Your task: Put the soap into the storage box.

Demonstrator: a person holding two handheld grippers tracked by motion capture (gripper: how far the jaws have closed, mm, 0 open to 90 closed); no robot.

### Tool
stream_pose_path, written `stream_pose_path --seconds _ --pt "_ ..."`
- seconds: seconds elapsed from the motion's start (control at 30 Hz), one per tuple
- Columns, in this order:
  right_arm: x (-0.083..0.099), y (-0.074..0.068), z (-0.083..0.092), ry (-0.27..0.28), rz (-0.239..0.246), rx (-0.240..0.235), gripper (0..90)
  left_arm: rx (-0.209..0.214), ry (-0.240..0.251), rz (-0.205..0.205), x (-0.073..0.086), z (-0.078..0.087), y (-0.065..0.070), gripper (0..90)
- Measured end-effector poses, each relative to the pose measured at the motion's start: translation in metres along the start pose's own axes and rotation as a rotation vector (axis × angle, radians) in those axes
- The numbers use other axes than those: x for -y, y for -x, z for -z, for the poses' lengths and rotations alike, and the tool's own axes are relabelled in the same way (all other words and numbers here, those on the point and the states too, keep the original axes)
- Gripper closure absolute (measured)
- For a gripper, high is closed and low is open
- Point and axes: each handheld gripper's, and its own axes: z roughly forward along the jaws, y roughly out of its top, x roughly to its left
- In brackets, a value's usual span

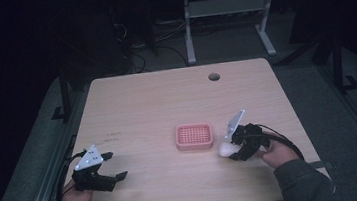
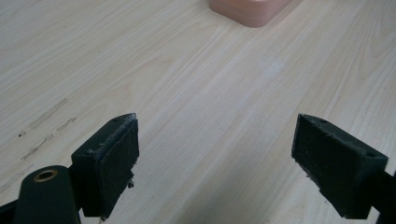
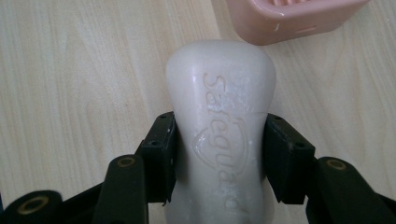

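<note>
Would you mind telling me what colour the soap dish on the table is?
The soap dish is pink, with a slotted grid top; the high view shows it best.

Between the right claw [image 3: 219, 154] pads: waxy, smooth white soap [image 3: 219, 107], embossed lettering. Just beyond: matt pink plastic dish [image 3: 285, 16]. Underneath: pale, smooth wood-grain desk [image 3: 70, 70]. Pads [image 2: 109, 163] matt, rough black rubber.
</note>
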Motion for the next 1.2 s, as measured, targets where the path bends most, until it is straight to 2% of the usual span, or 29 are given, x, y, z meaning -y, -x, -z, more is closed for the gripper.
stream_pose_path --seconds 0.47,0.67,0.77,1.13,1.2 --pt "-0.011 0.014 0.002 -0.005 0.006 -0.008 49.2 0.002 -0.004 -0.002 0.000 0.000 0.000 14.8" --pt "-0.016 0.017 0.001 -0.006 0.018 -0.015 49.2 0.000 -0.002 -0.001 0.000 0.001 0.000 14.8" --pt "-0.016 0.020 0.001 0.011 0.011 -0.025 49.2 -0.002 0.002 0.004 0.000 0.001 0.000 14.8" --pt "-0.018 0.024 -0.002 0.013 0.002 -0.038 49.2 -0.001 0.004 0.005 0.000 0.001 0.000 14.8" --pt "-0.021 0.024 -0.001 0.009 0.013 -0.035 49.2 -0.001 0.003 0.002 0.000 0.001 0.000 14.8"
